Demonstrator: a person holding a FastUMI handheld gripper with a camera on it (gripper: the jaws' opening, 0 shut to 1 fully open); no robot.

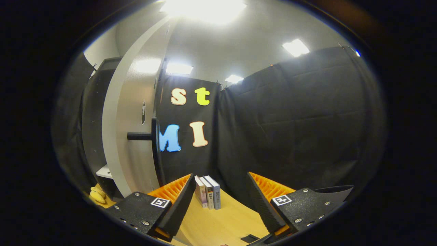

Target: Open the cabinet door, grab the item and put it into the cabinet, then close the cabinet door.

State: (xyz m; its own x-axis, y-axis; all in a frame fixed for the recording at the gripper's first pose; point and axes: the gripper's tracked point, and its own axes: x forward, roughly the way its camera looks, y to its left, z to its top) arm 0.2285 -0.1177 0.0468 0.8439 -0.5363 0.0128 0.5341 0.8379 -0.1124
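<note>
The jaws stand wide apart and released, holding nothing; the gripper hangs above the pale wooden bench. Just ahead of the fingers, closer to the left one, three slim upright books with grey and white spines stand side by side on the bench, spines facing the gripper. These are most likely the item to be stowed, and they have not yet been taken.

Beyond and to the left, the tall grey cabinet door with a black bar handle is already swung open, its edge toward the camera, with the dark cabinet interior and a white shelf behind it. A small yellow soft object lies low by the cabinet's foot.

Risks, as a judgement: the books touch one another, so closing on one may drag or topple its neighbours, or the jaws may pinch two at once. A thin, smooth cover could slip if gripped near its top. The open door stands close to the books; carrying a book leftward could knock its edge or handle and swing it.
</note>
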